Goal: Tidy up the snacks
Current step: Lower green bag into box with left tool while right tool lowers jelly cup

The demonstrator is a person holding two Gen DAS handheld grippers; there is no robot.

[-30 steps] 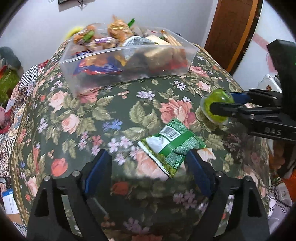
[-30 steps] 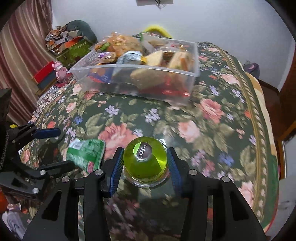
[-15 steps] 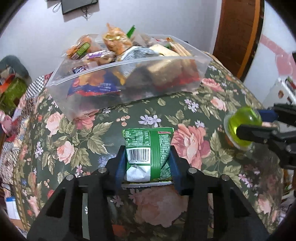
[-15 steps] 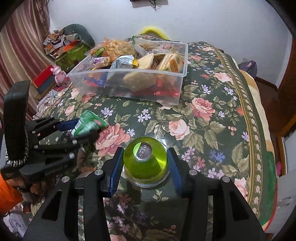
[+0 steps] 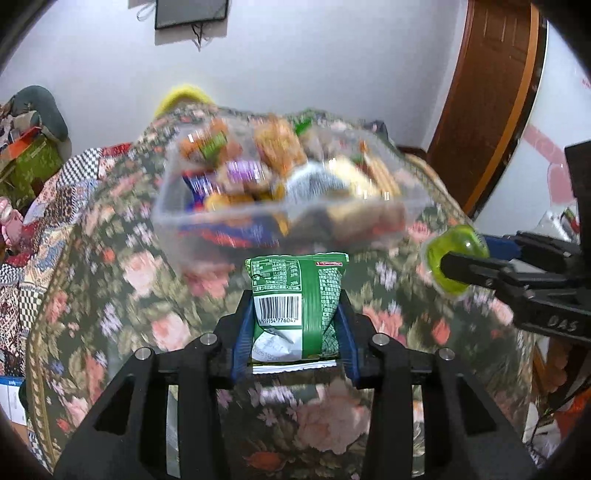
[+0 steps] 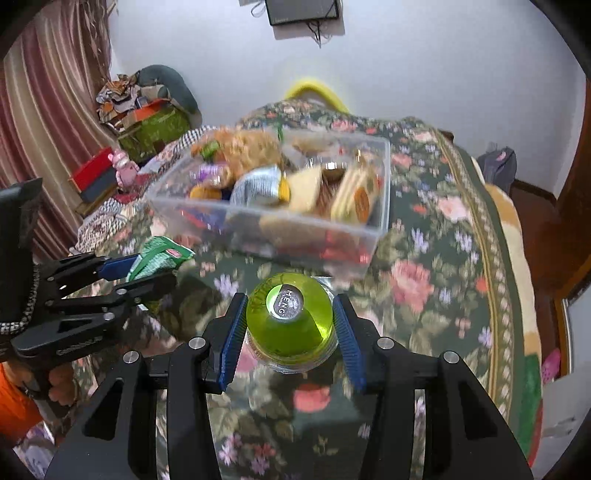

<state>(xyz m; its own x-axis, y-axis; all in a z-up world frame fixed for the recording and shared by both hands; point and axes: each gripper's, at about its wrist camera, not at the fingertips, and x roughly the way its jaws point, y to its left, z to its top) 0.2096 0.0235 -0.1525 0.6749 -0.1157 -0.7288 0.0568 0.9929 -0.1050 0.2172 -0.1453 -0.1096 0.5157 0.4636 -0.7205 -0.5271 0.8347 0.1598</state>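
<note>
My left gripper (image 5: 295, 325) is shut on a green snack packet (image 5: 295, 295) and holds it in the air just before the clear plastic bin (image 5: 236, 225) full of snacks. The packet also shows in the right wrist view (image 6: 159, 256). My right gripper (image 6: 290, 332) is shut on a green jelly cup (image 6: 290, 321), held above the floral cloth, short of the bin (image 6: 380, 229). The cup shows at the right of the left wrist view (image 5: 456, 254).
The bin stands on a table covered by a floral cloth (image 6: 443, 280). A brown door (image 5: 487, 96) is at the right. Cluttered boxes and bags (image 6: 147, 122) sit by a striped curtain at the left. A dark screen (image 6: 303, 11) hangs on the wall.
My left gripper closed on the green packet, lifted it off the cloth and moved toward the bin. My right gripper rose with the jelly cup and also moved toward the bin.
</note>
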